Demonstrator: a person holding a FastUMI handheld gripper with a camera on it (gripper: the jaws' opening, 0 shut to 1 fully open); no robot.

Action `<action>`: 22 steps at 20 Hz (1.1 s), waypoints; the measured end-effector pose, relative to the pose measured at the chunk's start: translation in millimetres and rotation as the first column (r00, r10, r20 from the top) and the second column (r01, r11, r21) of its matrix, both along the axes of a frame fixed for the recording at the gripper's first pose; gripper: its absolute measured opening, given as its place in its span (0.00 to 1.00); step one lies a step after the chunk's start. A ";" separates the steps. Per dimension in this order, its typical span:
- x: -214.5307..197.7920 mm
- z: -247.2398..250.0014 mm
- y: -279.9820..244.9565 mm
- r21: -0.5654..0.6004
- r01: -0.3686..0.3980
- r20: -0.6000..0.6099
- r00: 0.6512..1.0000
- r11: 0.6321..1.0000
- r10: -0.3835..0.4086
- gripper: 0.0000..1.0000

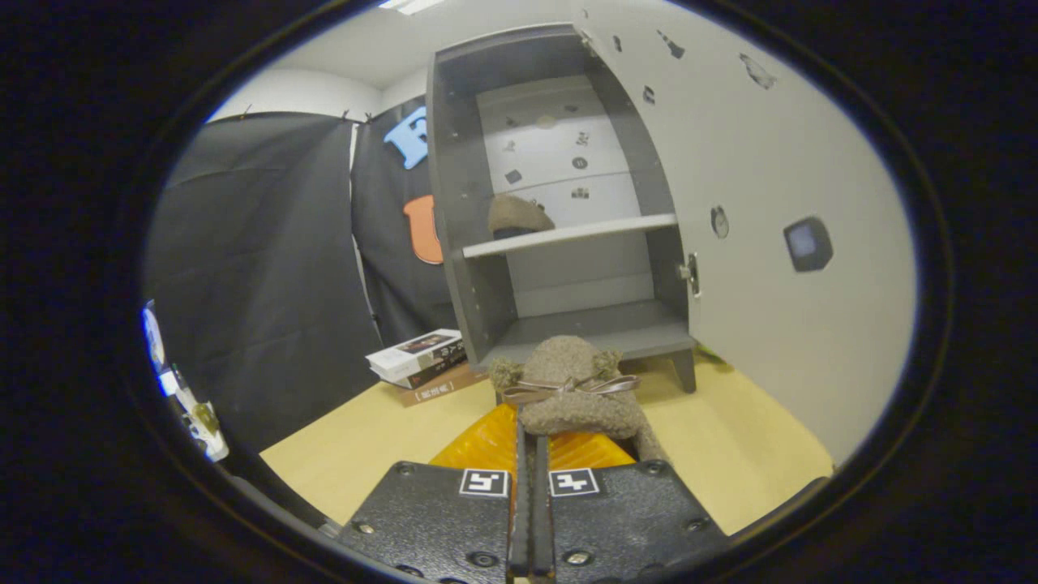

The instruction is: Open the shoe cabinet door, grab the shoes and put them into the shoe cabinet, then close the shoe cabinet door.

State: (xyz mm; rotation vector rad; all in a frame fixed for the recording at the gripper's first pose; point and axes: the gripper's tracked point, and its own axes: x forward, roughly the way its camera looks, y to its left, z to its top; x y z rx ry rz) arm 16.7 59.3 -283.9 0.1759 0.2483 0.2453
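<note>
Your gripper (529, 442) fingers pinched tight on fuzzy brown shoe (577, 389) (ribbon bow on top), held just ahead at 12 o'clock, over pale wood table (730, 454). Shoe cabinet (559, 211) beyond, door (762, 211) swung open at 2 o'clock. Second shoe (517, 216) on middle shelf (568, 236); bottom compartment bare. Books (422, 361) stacked at 11 o'clock, beside cabinet's left foot. Black cloth wall (259, 268) at 9 o'clock.
</note>
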 end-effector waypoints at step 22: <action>83.8 341.3 -15.8 -0.272 0.166 0.363 0.930 0.948 -0.058 0.05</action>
